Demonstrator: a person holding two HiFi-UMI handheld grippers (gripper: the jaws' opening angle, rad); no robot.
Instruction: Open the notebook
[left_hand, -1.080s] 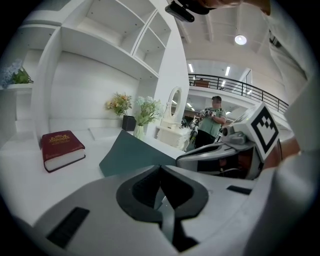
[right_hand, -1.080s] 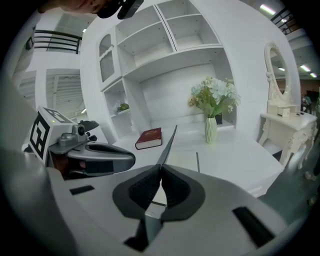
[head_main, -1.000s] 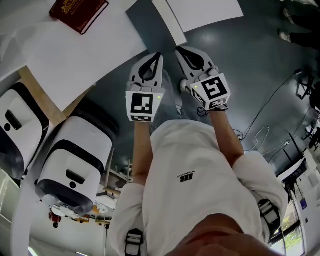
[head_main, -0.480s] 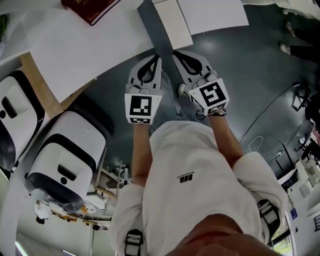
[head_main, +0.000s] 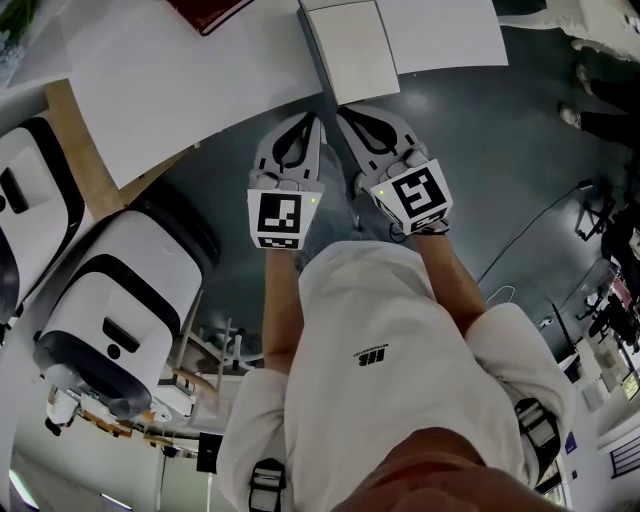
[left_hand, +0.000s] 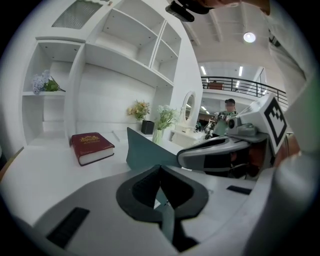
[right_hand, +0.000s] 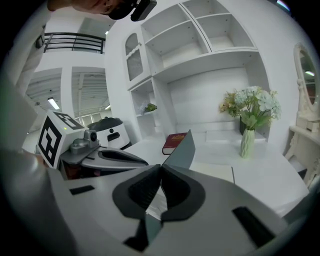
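The notebook lies on the white table (head_main: 150, 90), its white page (head_main: 352, 50) bared and its grey cover (head_main: 312, 50) raised on edge. My left gripper (head_main: 316, 118) and right gripper (head_main: 342, 110) meet side by side at the cover's near edge. The left gripper view shows the left gripper (left_hand: 160, 167) shut on the teal-grey cover (left_hand: 145, 150), with the right gripper (left_hand: 186, 158) just beside it. Seen from the right gripper view, the right gripper (right_hand: 161, 167) is shut on the same cover (right_hand: 182, 150), which slants up over the white page (right_hand: 215, 172).
A red hardback book (head_main: 215, 10) (left_hand: 91, 146) (right_hand: 175, 142) lies further back on the table. A vase of flowers (right_hand: 248, 130) and white shelves (left_hand: 125, 45) stand behind. Two white machines (head_main: 130, 310) stand on the floor at the left. A white sheet (head_main: 450, 30) lies right of the notebook.
Both grippers have moved forward toward the table, still shut on the cover. The grey cover shows as a narrower strip and more of the white page is bared.
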